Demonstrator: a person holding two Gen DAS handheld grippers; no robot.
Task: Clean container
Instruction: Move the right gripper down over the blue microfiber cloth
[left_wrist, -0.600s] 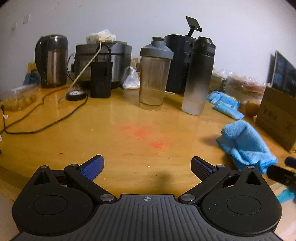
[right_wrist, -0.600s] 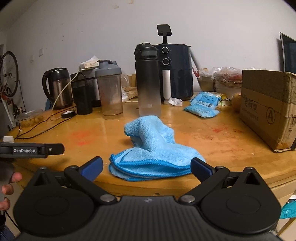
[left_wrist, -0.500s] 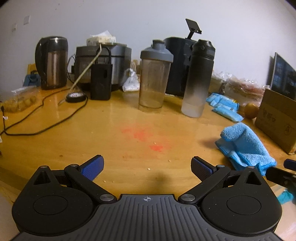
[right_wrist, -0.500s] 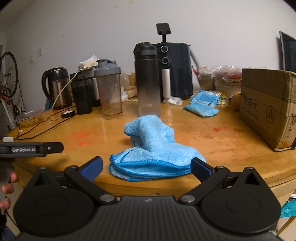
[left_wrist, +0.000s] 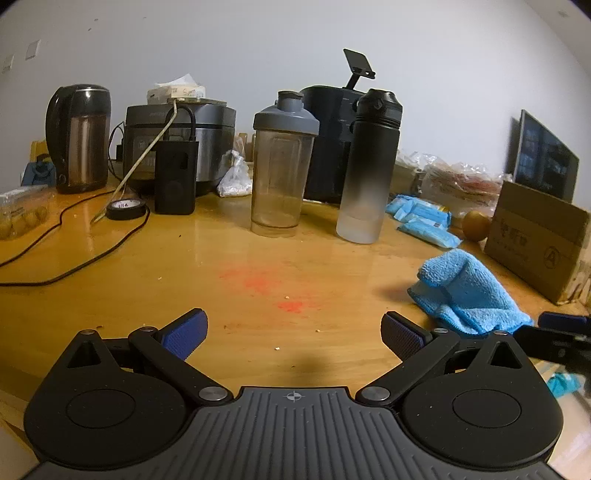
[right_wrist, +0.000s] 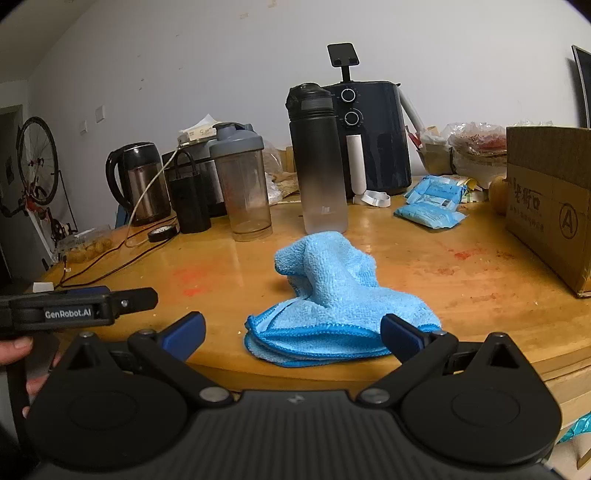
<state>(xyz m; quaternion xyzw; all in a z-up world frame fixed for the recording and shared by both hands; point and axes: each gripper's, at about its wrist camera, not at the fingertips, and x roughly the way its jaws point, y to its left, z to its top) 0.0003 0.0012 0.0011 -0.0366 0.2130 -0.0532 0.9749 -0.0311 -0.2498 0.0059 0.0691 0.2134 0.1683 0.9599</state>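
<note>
Both wrist views sit low at the near edge of the wooden table (left_wrist: 155, 266), facing the back wall. The right view looks straight over the blue cloth (right_wrist: 332, 291) — close. The left view, seemingly further left, catches it (left_wrist: 465, 291) at its right side; both share the two bottles — shaker (left_wrist: 280, 162) and dark bottle (right_wrist: 319, 158).

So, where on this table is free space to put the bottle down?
Bare wood lies in front of the clear shaker bottle and black-to-frosted water bottle, between the black cable and the crumpled blue cloth, around the red stains. The back row of appliances and the right side by the cardboard box are crowded.
</note>
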